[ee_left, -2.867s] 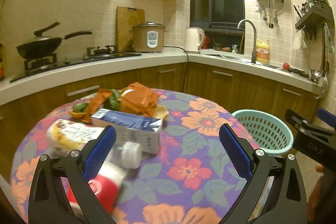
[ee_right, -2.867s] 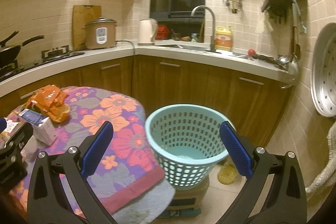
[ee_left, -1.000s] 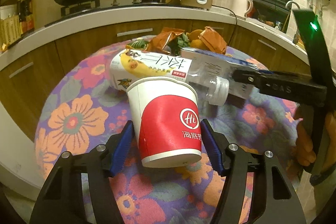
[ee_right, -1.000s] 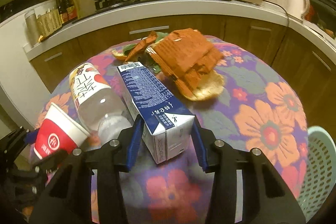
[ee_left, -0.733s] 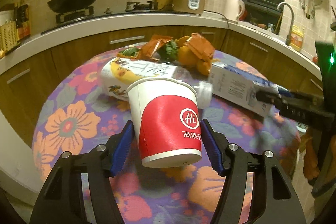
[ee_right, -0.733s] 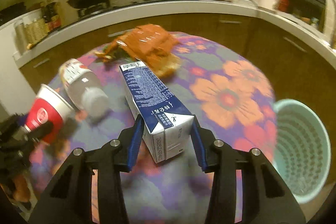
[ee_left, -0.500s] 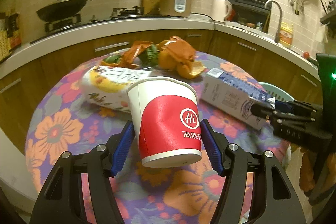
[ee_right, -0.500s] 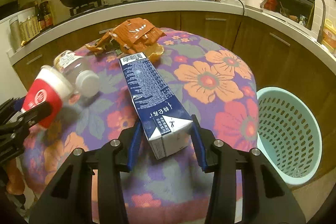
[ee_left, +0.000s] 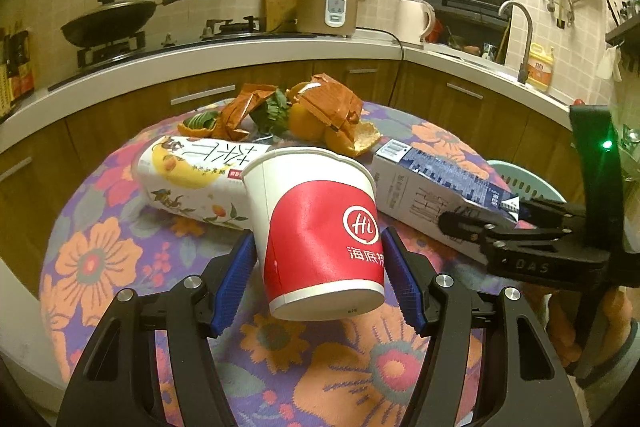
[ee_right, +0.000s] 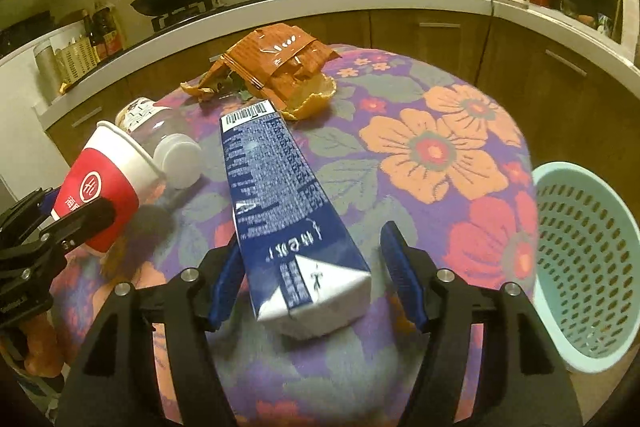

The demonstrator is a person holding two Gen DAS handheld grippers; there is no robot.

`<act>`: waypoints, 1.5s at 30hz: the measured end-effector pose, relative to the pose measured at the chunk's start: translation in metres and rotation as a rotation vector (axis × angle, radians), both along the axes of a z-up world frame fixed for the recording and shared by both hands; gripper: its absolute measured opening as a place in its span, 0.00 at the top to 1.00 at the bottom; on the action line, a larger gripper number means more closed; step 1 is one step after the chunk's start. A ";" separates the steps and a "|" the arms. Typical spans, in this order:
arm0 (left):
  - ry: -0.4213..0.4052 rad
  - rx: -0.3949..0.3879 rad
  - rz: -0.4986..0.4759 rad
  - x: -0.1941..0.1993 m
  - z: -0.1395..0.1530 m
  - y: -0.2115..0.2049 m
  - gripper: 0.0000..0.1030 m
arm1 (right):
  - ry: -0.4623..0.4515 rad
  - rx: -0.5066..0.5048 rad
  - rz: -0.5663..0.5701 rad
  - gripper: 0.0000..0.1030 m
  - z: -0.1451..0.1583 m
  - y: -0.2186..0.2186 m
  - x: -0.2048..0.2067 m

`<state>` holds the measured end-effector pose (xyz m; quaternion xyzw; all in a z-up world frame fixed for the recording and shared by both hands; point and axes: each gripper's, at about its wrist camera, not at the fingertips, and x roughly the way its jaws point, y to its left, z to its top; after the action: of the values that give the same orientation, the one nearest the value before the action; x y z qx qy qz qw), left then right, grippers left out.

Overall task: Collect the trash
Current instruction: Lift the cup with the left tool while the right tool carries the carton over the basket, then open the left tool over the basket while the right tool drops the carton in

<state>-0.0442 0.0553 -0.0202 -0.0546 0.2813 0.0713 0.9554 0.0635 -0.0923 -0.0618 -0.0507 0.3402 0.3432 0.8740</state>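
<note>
My left gripper [ee_left: 316, 283] is shut on a red and white paper cup [ee_left: 316, 235] and holds it above the flowered table [ee_left: 100, 267]; the cup also shows in the right wrist view [ee_right: 104, 191]. My right gripper [ee_right: 312, 283] is shut on a blue and white carton [ee_right: 280, 195], seen too in the left wrist view [ee_left: 436, 191]. A plastic bottle [ee_left: 200, 179] lies on the table. Orange wrappers [ee_right: 276, 63] and orange peel [ee_left: 352, 143] lie at the far side. A teal basket [ee_right: 588, 267] stands right of the table.
A kitchen counter [ee_left: 240, 47] curves behind the table with a pan [ee_left: 108, 19], a rice cooker [ee_left: 328, 7], a kettle [ee_left: 414, 19] and a sink tap [ee_left: 520, 39]. Wooden cabinets [ee_right: 540, 75] stand below it.
Both grippers closed on their items and lifted them: left on the cup, right on the carton. Both have swung right toward the basket side, and the carton has left the bottle.
</note>
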 end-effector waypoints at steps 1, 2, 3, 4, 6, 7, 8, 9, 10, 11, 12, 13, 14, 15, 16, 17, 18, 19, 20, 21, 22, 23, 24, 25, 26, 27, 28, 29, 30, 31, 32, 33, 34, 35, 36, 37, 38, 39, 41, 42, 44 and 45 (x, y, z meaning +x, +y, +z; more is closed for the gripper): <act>-0.005 0.000 -0.002 0.000 0.001 -0.001 0.40 | 0.003 0.001 0.012 0.60 -0.001 0.001 0.000; -0.007 0.001 -0.004 0.001 0.001 -0.002 0.40 | -0.006 0.007 0.016 0.61 -0.002 0.001 -0.002; -0.010 0.002 -0.009 0.002 0.002 -0.004 0.40 | -0.012 0.012 0.016 0.64 -0.002 0.001 -0.002; -0.015 0.002 -0.014 0.002 0.002 -0.006 0.40 | -0.015 0.019 0.013 0.64 -0.003 0.000 -0.003; -0.025 -0.001 -0.025 0.003 0.004 -0.011 0.40 | -0.023 0.045 0.002 0.64 -0.002 -0.007 -0.005; -0.033 -0.004 -0.032 0.003 0.005 -0.013 0.40 | -0.026 0.054 -0.005 0.64 -0.002 -0.010 -0.006; -0.039 -0.004 -0.040 0.003 0.006 -0.016 0.40 | -0.031 0.063 -0.017 0.64 0.000 -0.015 -0.007; -0.046 -0.004 -0.051 0.005 0.008 -0.021 0.40 | -0.040 0.067 -0.035 0.64 0.001 -0.021 -0.008; -0.048 -0.004 -0.059 0.006 0.009 -0.023 0.40 | -0.049 0.071 -0.053 0.64 0.003 -0.027 -0.008; -0.051 -0.003 -0.069 0.009 0.010 -0.026 0.40 | -0.055 0.077 -0.068 0.64 0.004 -0.033 -0.008; -0.054 0.001 -0.083 0.013 0.014 -0.033 0.40 | -0.061 0.087 -0.095 0.64 0.007 -0.043 -0.007; -0.058 0.006 -0.092 0.015 0.017 -0.037 0.40 | -0.067 0.094 -0.115 0.64 0.009 -0.050 -0.006; -0.066 0.011 -0.104 0.019 0.020 -0.042 0.40 | -0.074 0.103 -0.139 0.64 0.011 -0.061 -0.005; -0.079 0.013 -0.122 0.024 0.026 -0.051 0.40 | -0.084 0.110 -0.167 0.64 0.014 -0.072 -0.003; -0.087 0.013 -0.135 0.029 0.030 -0.057 0.40 | -0.090 0.115 -0.188 0.64 0.015 -0.080 -0.002; -0.093 0.012 -0.146 0.033 0.032 -0.063 0.40 | -0.096 0.123 -0.215 0.64 0.016 -0.092 0.001; -0.100 0.011 -0.165 0.040 0.035 -0.072 0.40 | -0.099 0.130 -0.241 0.64 0.017 -0.104 0.004; -0.101 0.015 -0.181 0.047 0.037 -0.081 0.40 | -0.103 0.131 -0.264 0.64 0.016 -0.114 0.007; -0.102 0.021 -0.187 0.054 0.037 -0.090 0.40 | -0.110 0.128 -0.290 0.64 0.016 -0.124 0.009; -0.100 0.016 -0.191 0.064 0.038 -0.101 0.40 | -0.114 0.126 -0.316 0.64 0.015 -0.135 0.012; -0.096 0.004 -0.200 0.071 0.037 -0.109 0.40 | -0.113 0.127 -0.334 0.64 0.013 -0.144 0.014; -0.087 -0.012 -0.213 0.082 0.037 -0.123 0.40 | -0.110 0.129 -0.364 0.64 0.012 -0.156 0.018; -0.083 -0.017 -0.221 0.088 0.036 -0.132 0.40 | -0.107 0.130 -0.381 0.64 0.011 -0.163 0.020; -0.075 -0.022 -0.233 0.096 0.035 -0.144 0.40 | -0.106 0.126 -0.414 0.64 0.009 -0.176 0.024; -0.068 -0.027 -0.244 0.102 0.035 -0.152 0.40 | -0.105 0.115 -0.445 0.64 0.008 -0.186 0.028; -0.055 -0.035 -0.269 0.112 0.034 -0.167 0.40 | -0.096 0.106 -0.481 0.64 0.005 -0.196 0.033; -0.040 -0.035 -0.283 0.119 0.032 -0.179 0.40 | -0.084 0.104 -0.508 0.64 0.002 -0.206 0.038; -0.024 -0.034 -0.296 0.128 0.030 -0.190 0.40 | -0.066 0.106 -0.535 0.64 -0.002 -0.216 0.044; -0.006 -0.032 -0.304 0.135 0.027 -0.198 0.40 | -0.048 0.109 -0.565 0.64 -0.006 -0.227 0.049; 0.015 -0.036 -0.314 0.144 0.024 -0.206 0.40 | -0.034 0.110 -0.587 0.64 -0.011 -0.235 0.052; 0.036 -0.056 -0.334 0.154 0.019 -0.215 0.40 | -0.018 0.113 -0.605 0.64 -0.016 -0.243 0.055; 0.049 -0.072 -0.344 0.160 0.016 -0.218 0.40 | 0.002 0.119 -0.625 0.64 -0.022 -0.252 0.059; 0.071 -0.086 -0.352 0.168 0.011 -0.223 0.40 | 0.014 0.122 -0.638 0.64 -0.026 -0.258 0.061; 0.091 -0.098 -0.358 0.175 0.005 -0.227 0.40 | 0.035 0.126 -0.650 0.64 -0.032 -0.263 0.064; 0.117 -0.114 -0.367 0.184 -0.002 -0.232 0.40 | 0.057 0.130 -0.657 0.64 -0.037 -0.267 0.069; 0.131 -0.120 -0.372 0.188 -0.007 -0.236 0.40 | 0.072 0.130 -0.661 0.64 -0.042 -0.270 0.072; 0.144 -0.122 -0.376 0.191 -0.012 -0.238 0.40 | 0.090 0.124 -0.670 0.64 -0.047 -0.272 0.075; 0.160 -0.123 -0.376 0.196 -0.018 -0.241 0.40 | 0.101 0.120 -0.674 0.64 -0.051 -0.273 0.074; 0.182 -0.122 -0.381 0.201 -0.025 -0.244 0.39 | 0.135 0.116 -0.670 0.64 -0.061 -0.275 0.081; 0.191 -0.119 -0.383 0.203 -0.028 -0.245 0.39 | 0.152 0.114 -0.667 0.64 -0.065 -0.274 0.084; 0.213 -0.113 -0.384 0.207 -0.032 -0.247 0.39 | 0.174 0.104 -0.665 0.64 -0.070 -0.272 0.088; 0.223 -0.117 -0.387 0.208 -0.035 -0.247 0.39 | 0.184 0.105 -0.663 0.63 -0.072 -0.271 0.091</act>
<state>0.1641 -0.1917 -0.0548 -0.0465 0.3938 -0.1242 0.9096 0.1543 -0.3629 -0.1336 0.1390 0.3974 0.0608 0.9050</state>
